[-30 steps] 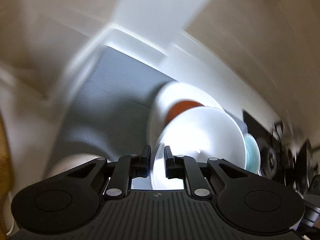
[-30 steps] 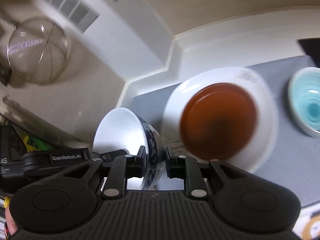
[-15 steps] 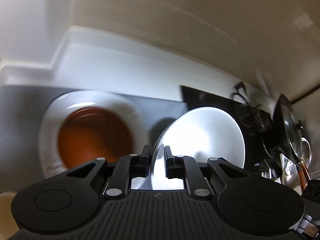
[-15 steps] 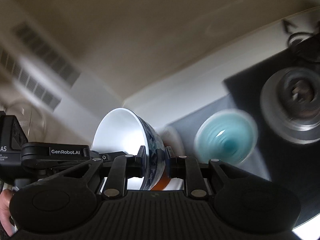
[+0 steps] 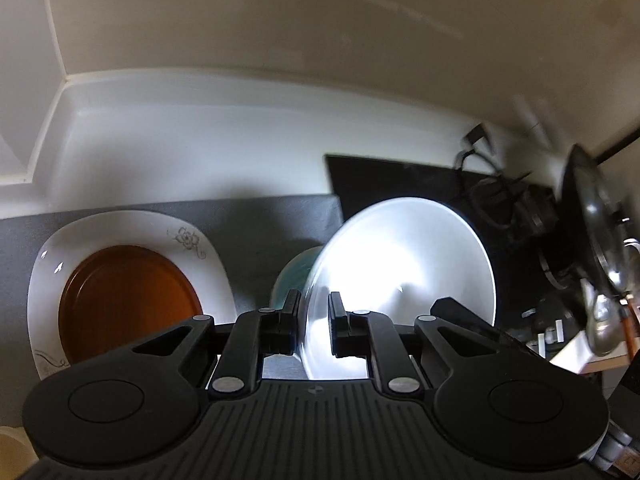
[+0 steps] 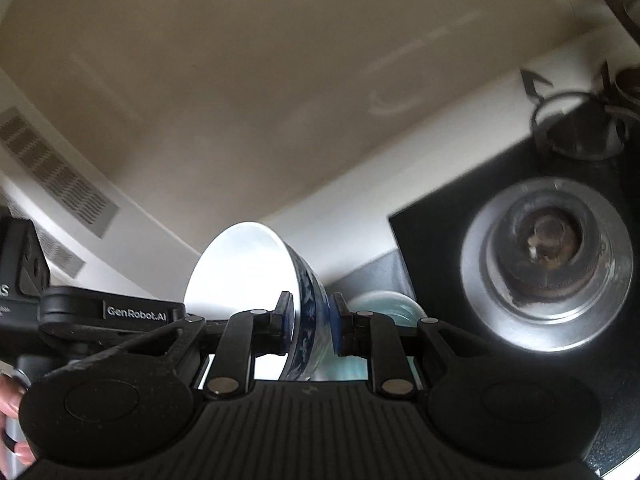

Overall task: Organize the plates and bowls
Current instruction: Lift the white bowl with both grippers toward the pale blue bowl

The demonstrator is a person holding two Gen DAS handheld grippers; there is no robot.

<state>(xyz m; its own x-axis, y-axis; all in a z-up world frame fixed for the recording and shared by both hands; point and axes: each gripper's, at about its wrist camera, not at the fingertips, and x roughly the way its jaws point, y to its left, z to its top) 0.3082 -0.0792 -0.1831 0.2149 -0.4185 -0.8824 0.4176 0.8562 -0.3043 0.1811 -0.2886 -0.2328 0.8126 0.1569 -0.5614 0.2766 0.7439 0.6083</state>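
Observation:
My left gripper [image 5: 314, 328] is shut on the rim of a white bowl [image 5: 404, 280], held tilted above the counter. Behind it a teal bowl [image 5: 294, 276] peeks out on the grey mat [image 5: 256, 216]. A white plate [image 5: 192, 248] with a brown plate [image 5: 128, 300] on it lies at the left. My right gripper [image 6: 312, 324] is shut on the rim of a blue-and-white bowl [image 6: 248, 272], held tilted. The teal bowl [image 6: 380, 304] lies just right of it, partly hidden by the fingers.
A black stove top [image 6: 440, 240] with a silver burner [image 6: 548, 268] is at the right. A pan and lid [image 5: 596, 248] stand at the far right. A white backsplash [image 5: 200, 152] runs behind the mat. The left gripper's body [image 6: 108, 312] shows at the left.
Both grippers have swung right with their bowls. The stacked plates slid left in the left wrist view. The burner came closer in the right wrist view.

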